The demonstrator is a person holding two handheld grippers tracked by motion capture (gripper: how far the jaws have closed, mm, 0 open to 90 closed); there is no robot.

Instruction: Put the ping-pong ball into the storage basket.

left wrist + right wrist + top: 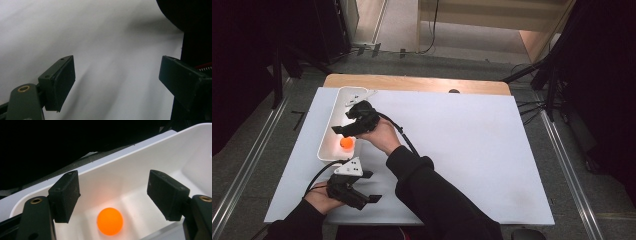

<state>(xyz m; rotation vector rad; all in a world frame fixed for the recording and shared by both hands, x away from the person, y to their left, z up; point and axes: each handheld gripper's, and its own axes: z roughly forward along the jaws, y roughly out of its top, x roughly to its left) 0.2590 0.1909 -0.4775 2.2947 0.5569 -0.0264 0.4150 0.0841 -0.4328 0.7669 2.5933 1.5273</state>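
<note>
An orange ball (346,143) (110,221) lies on the floor of a long white tray (328,131) (140,165) at the left of the table. My right gripper (343,128) (113,195) hangs over the tray's near end, open, its jaws spread above the ball with a gap below them. My left gripper (373,186) (116,83) is near the table's front left edge, open, with only the white table surface between its fingers.
A white sheet (462,145) covers the table, and a strip of wood (412,82) shows at the far edge. The person's dark right sleeve (432,195) crosses the front middle. The tray's far end holds small white fittings (357,95). Dark stands flank the table.
</note>
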